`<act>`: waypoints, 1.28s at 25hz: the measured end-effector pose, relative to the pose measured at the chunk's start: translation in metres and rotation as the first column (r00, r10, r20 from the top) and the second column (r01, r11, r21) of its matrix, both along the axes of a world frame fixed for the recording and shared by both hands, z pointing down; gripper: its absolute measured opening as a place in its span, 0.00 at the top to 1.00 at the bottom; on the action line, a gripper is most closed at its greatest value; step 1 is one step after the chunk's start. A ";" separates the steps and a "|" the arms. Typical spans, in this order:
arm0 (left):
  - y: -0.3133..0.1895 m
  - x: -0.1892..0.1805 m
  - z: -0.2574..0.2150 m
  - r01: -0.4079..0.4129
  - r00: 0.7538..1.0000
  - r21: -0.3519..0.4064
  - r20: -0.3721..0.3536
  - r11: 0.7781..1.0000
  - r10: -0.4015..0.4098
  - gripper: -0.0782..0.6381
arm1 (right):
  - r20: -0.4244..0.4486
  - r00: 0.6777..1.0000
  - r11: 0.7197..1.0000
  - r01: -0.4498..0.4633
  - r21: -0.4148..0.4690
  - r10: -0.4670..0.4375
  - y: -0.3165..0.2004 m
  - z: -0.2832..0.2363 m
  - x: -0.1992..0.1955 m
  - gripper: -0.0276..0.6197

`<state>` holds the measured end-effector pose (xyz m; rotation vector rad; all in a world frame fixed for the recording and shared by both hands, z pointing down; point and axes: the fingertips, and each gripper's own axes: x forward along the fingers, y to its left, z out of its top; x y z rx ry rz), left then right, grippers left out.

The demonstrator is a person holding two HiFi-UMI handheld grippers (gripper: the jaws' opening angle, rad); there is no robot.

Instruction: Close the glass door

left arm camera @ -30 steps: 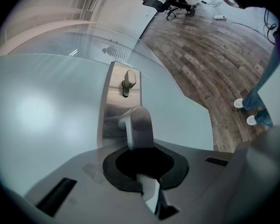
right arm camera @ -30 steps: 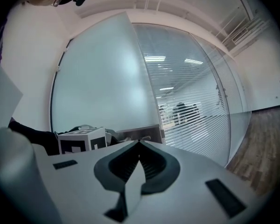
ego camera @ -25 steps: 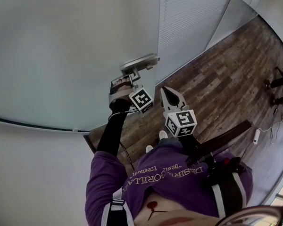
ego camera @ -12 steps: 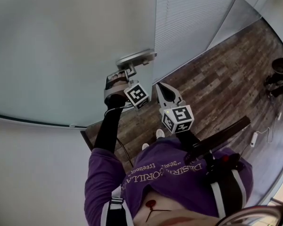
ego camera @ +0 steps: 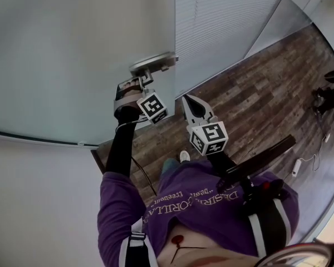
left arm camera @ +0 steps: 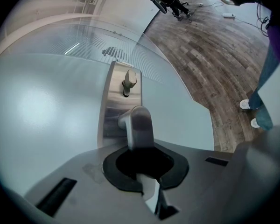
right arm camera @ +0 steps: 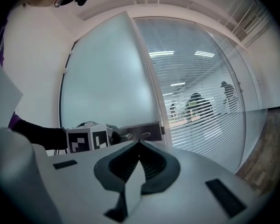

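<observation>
The frosted glass door [ego camera: 72, 49] fills the left of the head view, its free edge just right of a steel handle plate [ego camera: 153, 64]. My left gripper [ego camera: 140, 82] reaches up to that plate and is shut on the lever handle [left arm camera: 139, 129], which runs straight into its black pads [left arm camera: 116, 169]. A small thumb-turn [left arm camera: 129, 80] sits on the plate above the lever. My right gripper [ego camera: 187, 100] hangs in the air to the right of the left one, shut and empty, its jaws meeting in a point. From the right gripper view the door [right arm camera: 107, 78] stands ajar.
Right of the door stands a fixed glass wall with blinds [right arm camera: 196, 101], with people dimly seen behind it. Wood plank floor [ego camera: 250, 93] lies below. A chair base [ego camera: 328, 96] and a cable with an adapter [ego camera: 296, 166] are at the right.
The door edge and handle have shifted left and slightly up in the head view, and the left gripper has gone with them, still on the lever. The right gripper drifted left too.
</observation>
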<state>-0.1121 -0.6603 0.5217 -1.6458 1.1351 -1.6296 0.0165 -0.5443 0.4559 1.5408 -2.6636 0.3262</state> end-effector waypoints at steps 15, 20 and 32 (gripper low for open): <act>-0.027 -0.013 0.004 0.044 0.997 0.002 0.056 0.999 -0.044 0.88 | 0.000 1.000 1.000 0.001 0.005 -0.001 -0.036 -0.002 -0.022 0.97; -0.032 -0.013 0.012 0.045 0.996 -0.007 0.072 0.999 -0.044 0.88 | -0.005 1.000 1.000 -0.003 0.010 0.003 -0.048 0.000 -0.032 0.97; -0.044 -0.017 -0.001 0.045 0.998 0.026 0.041 0.999 -0.046 0.88 | -0.018 0.998 0.998 -0.054 0.040 0.055 -0.070 -0.007 -0.047 0.97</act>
